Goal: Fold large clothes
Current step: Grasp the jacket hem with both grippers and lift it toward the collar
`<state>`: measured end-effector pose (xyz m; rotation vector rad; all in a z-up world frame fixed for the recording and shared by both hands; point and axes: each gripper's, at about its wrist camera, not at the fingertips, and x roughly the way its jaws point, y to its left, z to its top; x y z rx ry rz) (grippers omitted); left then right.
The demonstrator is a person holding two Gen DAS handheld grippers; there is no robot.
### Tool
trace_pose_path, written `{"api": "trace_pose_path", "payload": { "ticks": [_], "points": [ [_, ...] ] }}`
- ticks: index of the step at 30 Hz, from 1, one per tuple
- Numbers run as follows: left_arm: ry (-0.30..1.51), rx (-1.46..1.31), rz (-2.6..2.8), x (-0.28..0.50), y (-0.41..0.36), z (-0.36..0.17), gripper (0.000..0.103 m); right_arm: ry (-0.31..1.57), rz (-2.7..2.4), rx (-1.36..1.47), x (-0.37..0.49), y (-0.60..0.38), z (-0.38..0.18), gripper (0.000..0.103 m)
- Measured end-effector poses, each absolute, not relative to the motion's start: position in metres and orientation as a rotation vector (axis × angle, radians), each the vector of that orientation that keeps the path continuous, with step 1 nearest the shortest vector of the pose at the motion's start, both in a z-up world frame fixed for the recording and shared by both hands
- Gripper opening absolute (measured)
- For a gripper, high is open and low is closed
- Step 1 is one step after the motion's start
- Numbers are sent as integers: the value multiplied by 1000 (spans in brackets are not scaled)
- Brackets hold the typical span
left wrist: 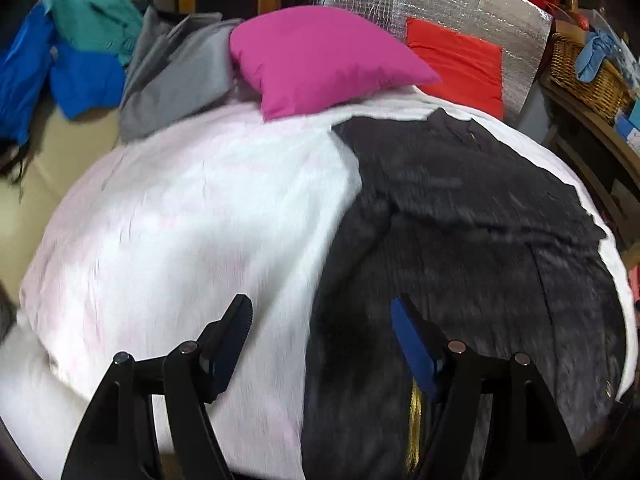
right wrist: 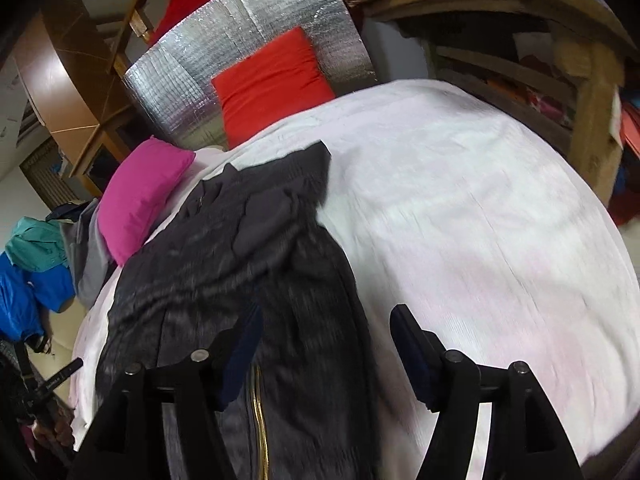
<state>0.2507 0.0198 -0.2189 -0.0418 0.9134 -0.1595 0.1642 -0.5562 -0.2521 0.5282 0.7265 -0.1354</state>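
A dark grey garment (left wrist: 460,220) with a gold zipper (right wrist: 260,420) lies spread on the white bed cover (left wrist: 180,220). In the left wrist view it fills the right half of the bed; in the right wrist view the garment (right wrist: 240,260) runs up the left side. My left gripper (left wrist: 322,308) is open above the garment's left edge, with nothing between its fingers. My right gripper (right wrist: 324,318) is open too, over the garment's right edge, and holds nothing. The other gripper's tip (right wrist: 60,376) and a hand show at the lower left of the right wrist view.
A pink pillow (left wrist: 320,56) and a red cushion (left wrist: 460,64) sit at the head of the bed against a silver foil panel (left wrist: 460,4). Grey (left wrist: 176,76), teal (left wrist: 96,20) and blue (left wrist: 48,72) clothes are piled at the left. A wicker basket (left wrist: 588,76) and wooden shelves (right wrist: 560,80) stand at the right.
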Motion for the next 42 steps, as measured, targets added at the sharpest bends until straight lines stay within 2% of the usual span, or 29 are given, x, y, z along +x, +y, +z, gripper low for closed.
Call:
{"api": "trace_pose_path", "payload": {
  "ticks": [7,13,20,26,28,29,30,31,32,36,37,38,39,40,41,42],
  "points": [
    [1043,-34,-200,176,12,-241,73,774,-51,582,102,-539,-267,74],
    [1273,-162,-231,143,16,-275,78,905,19,558,74,-516,-286,76],
    [1369,-119,-176,142,10,-300,78,1100,5,545,67,-504,-324,76],
    [1405,-100,-154,140,6,-326,78,1148,-18,529,86,-491,-347,76],
    [1379,-92,-165,141,5,-326,78,1139,-31,490,88,-483,-348,73],
    [1368,-90,-169,140,4,-325,74,1124,-21,479,87,-481,-345,60],
    [1353,-99,-187,139,4,-322,65,1114,-12,478,85,-479,-341,52],
    [1341,-107,-212,138,3,-319,41,1101,-17,471,83,-477,-336,48],
    [1339,-104,-226,139,2,-316,35,1086,-13,466,80,-475,-332,40],
    [1331,-96,-230,137,0,-315,35,1061,20,468,75,-473,-326,38],
    [1338,-101,-229,136,0,-316,35,1077,15,471,76,-475,-329,41],
    [1344,-106,-226,134,3,-318,42,1106,-11,493,80,-479,-336,50],
    [1360,-109,-217,133,6,-321,50,1122,-17,523,82,-482,-341,67],
    [1373,-109,-212,135,5,-325,70,1142,-21,559,85,-485,-347,71],
    [1374,-106,-216,139,4,-330,75,1150,-19,564,89,-485,-351,71],
    [1377,-91,-224,139,1,-333,75,1152,-17,555,91,-484,-352,71]
  ]
}}
